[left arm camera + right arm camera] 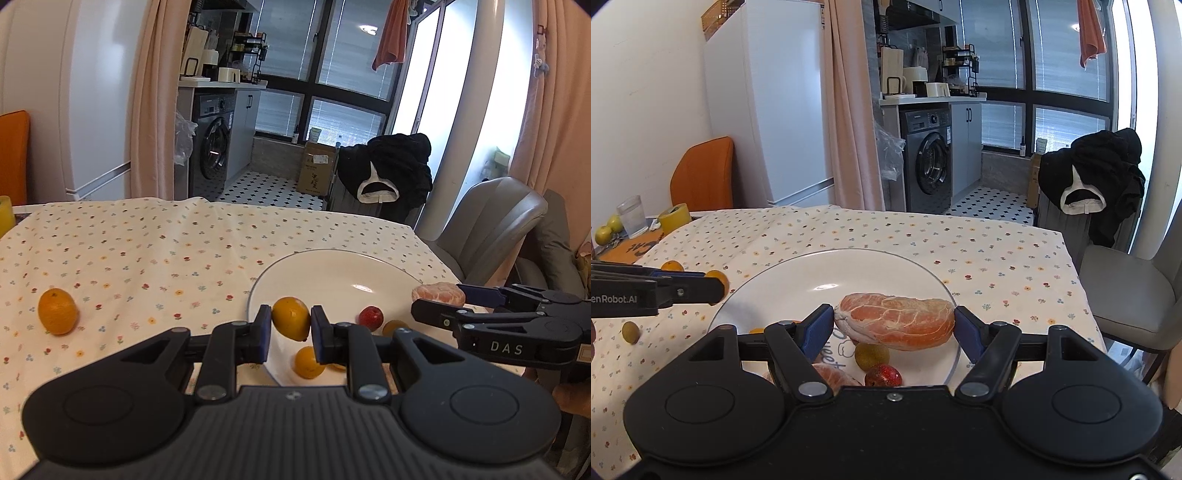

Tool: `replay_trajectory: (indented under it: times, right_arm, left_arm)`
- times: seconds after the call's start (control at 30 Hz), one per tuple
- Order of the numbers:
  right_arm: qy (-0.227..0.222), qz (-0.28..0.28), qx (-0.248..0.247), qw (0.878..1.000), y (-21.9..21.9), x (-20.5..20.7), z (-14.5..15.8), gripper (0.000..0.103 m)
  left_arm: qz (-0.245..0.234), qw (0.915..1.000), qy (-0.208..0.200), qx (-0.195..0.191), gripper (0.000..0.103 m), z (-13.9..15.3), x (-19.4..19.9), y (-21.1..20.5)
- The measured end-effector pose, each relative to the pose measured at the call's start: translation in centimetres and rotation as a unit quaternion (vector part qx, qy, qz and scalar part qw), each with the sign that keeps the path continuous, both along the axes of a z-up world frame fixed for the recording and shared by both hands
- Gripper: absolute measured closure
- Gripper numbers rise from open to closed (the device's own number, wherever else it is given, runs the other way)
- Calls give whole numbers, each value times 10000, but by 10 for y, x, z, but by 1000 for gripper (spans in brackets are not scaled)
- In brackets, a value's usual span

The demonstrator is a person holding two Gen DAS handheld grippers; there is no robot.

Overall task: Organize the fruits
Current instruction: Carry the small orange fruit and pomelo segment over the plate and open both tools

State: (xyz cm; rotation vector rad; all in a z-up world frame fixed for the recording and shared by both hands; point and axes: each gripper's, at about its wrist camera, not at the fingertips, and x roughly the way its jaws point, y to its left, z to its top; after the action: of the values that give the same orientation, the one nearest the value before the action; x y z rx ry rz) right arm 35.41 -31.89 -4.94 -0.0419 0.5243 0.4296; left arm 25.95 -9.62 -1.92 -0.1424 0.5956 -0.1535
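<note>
The tabletop [129, 251] carries a floral cloth, and the white plate [332, 269] serves as the landmark for all positions below.

Status of work, as judged from present positions:
- The right tool [894, 323] is closed on a peeled citrus piece [895, 321] and holds it above the plate, toward the near half.
- The left tool [290, 323] is closed on a small orange fruit [291, 318] and holds it over the plate's near left rim.
- Already on the plate, near its front edge: a red strawberry-like fruit [883, 374], a round yellow-brown fruit [871, 355], another peeled citrus piece [834, 373], and at least one more small orange fruit [307, 362].
- Still off the plate, on the cloth to its left: one orange fruit [58, 311] well apart from the plate, and one small olive-coloured fruit [629, 332].
- Two green apples [604, 232] stand far left of the plate beside a glass [632, 216] and a tape roll [675, 218]. Whether they belong to the task cannot be determined.

The task appears past the midpoint; both held fruits remain to be released and the loose fruits collected.

Limits of view:
- Each tool body covers the plate's near rim, so the fruit count there is uncertain.
- Printed lettering on the plate is partly hidden and unreadable.
- One small orange object right of the strawberry-like fruit is partly blocked in the left wrist view.
</note>
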Motion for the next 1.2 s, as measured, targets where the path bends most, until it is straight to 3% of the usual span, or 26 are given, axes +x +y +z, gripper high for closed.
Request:
replay_trajectory:
  times: [0.4,0.73,0.97,1.2]
  right_arm:
    - [43,-61,2,10000,-6,5,-3,35]
    - [-52,-48,-27,10000,-2,9,9,35]
    - [-110,-36,159,9998,1,10,21,26]
    - [-108,-72,199,9997,2,0,23,26]
  left_arm:
    - [247,9997,-23,10,76,4,3,16]
    - [443,9990,-76,-23,55,5,-12,32]
    - [540,9984,-126,-77,49,8,-22,42]
    - [714,9972,-195,-140,41,10,-35,53]
